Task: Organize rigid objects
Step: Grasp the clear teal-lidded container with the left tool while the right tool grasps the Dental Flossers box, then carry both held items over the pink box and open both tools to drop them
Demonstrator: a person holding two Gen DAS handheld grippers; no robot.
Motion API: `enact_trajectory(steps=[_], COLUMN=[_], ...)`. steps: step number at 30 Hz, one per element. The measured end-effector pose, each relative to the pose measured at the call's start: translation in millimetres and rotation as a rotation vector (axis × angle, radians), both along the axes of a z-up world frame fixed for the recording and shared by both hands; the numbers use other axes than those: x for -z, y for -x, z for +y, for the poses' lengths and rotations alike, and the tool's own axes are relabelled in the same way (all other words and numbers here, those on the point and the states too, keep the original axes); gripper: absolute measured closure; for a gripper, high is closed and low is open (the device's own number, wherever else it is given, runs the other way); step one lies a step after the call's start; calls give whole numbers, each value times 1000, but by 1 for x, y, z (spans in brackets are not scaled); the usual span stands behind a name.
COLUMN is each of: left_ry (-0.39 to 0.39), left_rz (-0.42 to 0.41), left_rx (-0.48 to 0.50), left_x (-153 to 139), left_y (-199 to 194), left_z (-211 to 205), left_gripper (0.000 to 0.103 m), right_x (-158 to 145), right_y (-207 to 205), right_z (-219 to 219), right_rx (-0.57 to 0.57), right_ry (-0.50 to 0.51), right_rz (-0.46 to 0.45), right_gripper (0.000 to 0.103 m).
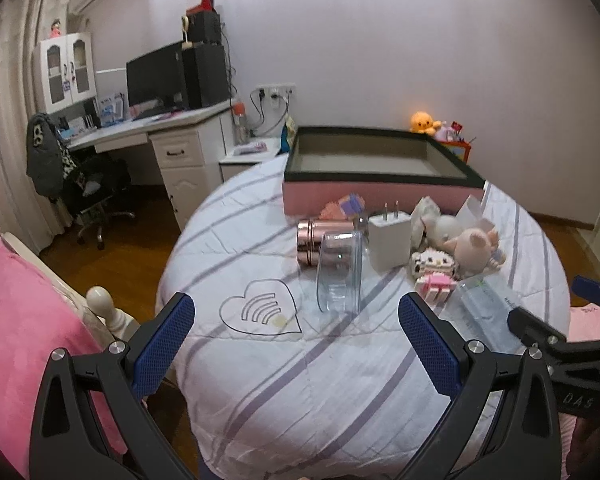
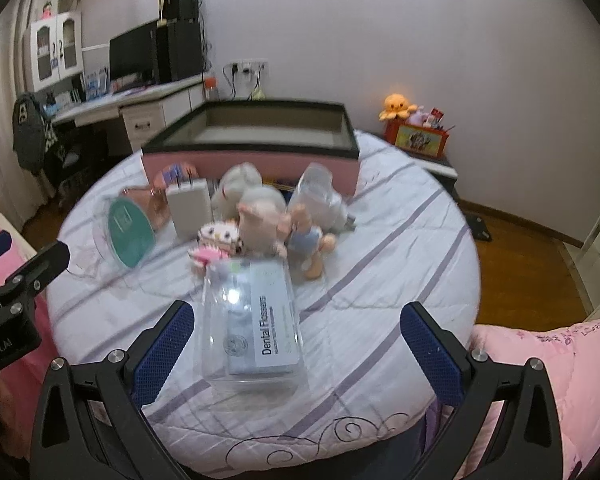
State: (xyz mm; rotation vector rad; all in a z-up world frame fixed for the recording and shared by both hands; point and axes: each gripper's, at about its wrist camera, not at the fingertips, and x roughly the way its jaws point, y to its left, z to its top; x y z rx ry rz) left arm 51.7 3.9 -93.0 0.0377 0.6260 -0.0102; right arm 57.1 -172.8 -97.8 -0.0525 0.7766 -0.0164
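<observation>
On the striped bedspread lie a clear round jar with a teal lid, a rose-gold tin, a white charger, a block-built cat figure, plush toys and a clear dental flosser box. Behind them stands an empty pink box with a dark rim. My left gripper is open, short of the jar. My right gripper is open, its fingers either side of the flosser box without touching it.
A pink pillow and a white bedpost lie to the left, pink bedding to the right. A desk with monitor, an office chair and a toy bin stand by the walls.
</observation>
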Motion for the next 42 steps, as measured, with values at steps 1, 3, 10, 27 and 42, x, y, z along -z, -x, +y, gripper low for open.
enact_trajectory(steps=[1,3,10,27,42], left_ry=[6,15,13,110,95], left_rz=[6,19,92,215,178], left_rx=[-1,-3,1,93,113], left_x=[4,8,31,55,21], left_y=[-4,-12,-45,-98,-74], left_z=[0,0,-3,-8,0], left_gripper=[0,0,0,66,66], right_x=[5,14,32,40,10], right_y=[-3,-8,-24,-43,-39], right_z=[1,2,12,5,-10], right_rx=[-2,-10,-54,-130,-195], right_ry=[1,0,-3,-104,-202], right_rz=[15,40,99,156,173], right_gripper=[0,0,0,41,41])
